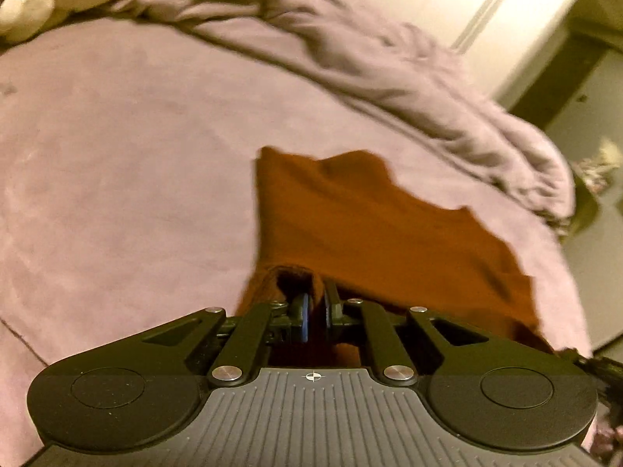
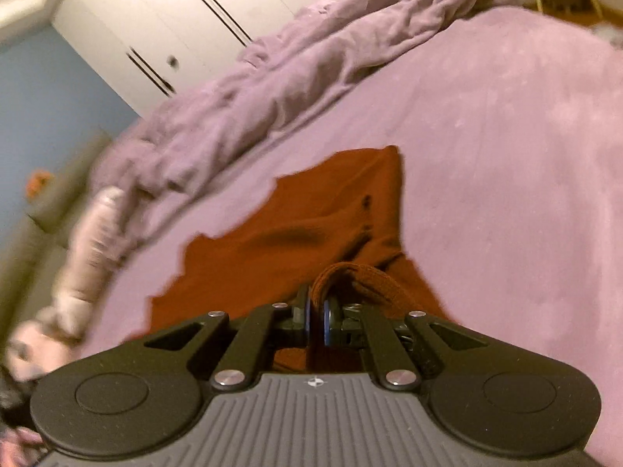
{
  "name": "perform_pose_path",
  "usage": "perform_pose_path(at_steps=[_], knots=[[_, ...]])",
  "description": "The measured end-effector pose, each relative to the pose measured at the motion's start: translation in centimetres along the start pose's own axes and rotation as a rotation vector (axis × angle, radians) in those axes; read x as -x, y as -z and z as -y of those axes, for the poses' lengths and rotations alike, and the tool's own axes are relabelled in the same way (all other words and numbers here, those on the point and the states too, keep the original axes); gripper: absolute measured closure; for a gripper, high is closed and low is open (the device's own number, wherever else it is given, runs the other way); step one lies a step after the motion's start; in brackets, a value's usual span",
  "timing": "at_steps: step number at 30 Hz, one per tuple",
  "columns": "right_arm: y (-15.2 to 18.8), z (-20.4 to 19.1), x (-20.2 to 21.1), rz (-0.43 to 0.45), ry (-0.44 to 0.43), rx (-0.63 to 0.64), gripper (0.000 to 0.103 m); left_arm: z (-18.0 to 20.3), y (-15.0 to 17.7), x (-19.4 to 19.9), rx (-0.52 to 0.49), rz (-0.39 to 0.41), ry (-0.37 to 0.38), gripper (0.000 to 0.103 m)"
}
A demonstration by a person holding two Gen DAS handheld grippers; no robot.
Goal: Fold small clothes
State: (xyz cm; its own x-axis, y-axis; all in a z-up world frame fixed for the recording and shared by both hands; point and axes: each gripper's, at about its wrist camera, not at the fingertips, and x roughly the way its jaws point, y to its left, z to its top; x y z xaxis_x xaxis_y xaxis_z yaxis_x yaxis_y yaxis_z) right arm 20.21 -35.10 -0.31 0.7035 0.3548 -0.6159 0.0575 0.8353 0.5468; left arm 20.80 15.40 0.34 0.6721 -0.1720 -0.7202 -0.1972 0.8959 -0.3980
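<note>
A rust-brown garment (image 1: 370, 229) lies stretched over the mauve bed sheet (image 1: 117, 155). In the left wrist view my left gripper (image 1: 314, 307) is shut on the garment's near edge, a rolled hem bunched around the blue pads. The cloth runs away from it to the right, its far edge jagged. In the right wrist view the same garment (image 2: 311, 225) spreads to the left, and my right gripper (image 2: 316, 307) is shut on a thick brown hem at its near edge. Both views are blurred.
A crumpled mauve duvet (image 1: 389, 66) lies heaped along the far side of the bed (image 2: 272, 78). White wardrobe doors (image 2: 175, 19) stand behind it. A pale plush toy (image 1: 31, 0) sits at the far left corner. A blurred pale shape (image 2: 93, 241) shows at the left.
</note>
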Motion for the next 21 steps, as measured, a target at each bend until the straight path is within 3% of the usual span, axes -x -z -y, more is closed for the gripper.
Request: perform_pose_path(at_steps=[3,7,9,11,13,21], knots=[[-0.1,-0.4,-0.5,0.015,0.066,0.095,0.086,-1.2,0.0,-0.3,0.023,0.001,-0.008,0.086],[0.4,0.0,0.3,0.040,0.109,0.234,0.079,-2.2,-0.3,0.2,-0.065,0.066,-0.120,0.080],[0.6,0.3,0.5,0.031,0.120,0.296,0.072,-2.5,-0.4,0.5,-0.119,0.071,-0.100,0.077],[0.8,0.2,0.2,0.017,0.144,0.370,0.060,-2.2,-0.3,0.5,-0.172,0.040,-0.046,0.054],[1.1,-0.1,-0.3,0.009,0.171,0.441,0.053,-1.6,0.1,-0.1,-0.228,0.007,-0.024,0.045],[1.0,-1.9,-3.5,-0.024,0.198,0.629,0.045,0.1,0.3,-3.8,-0.283,-0.081,-0.008,0.044]])
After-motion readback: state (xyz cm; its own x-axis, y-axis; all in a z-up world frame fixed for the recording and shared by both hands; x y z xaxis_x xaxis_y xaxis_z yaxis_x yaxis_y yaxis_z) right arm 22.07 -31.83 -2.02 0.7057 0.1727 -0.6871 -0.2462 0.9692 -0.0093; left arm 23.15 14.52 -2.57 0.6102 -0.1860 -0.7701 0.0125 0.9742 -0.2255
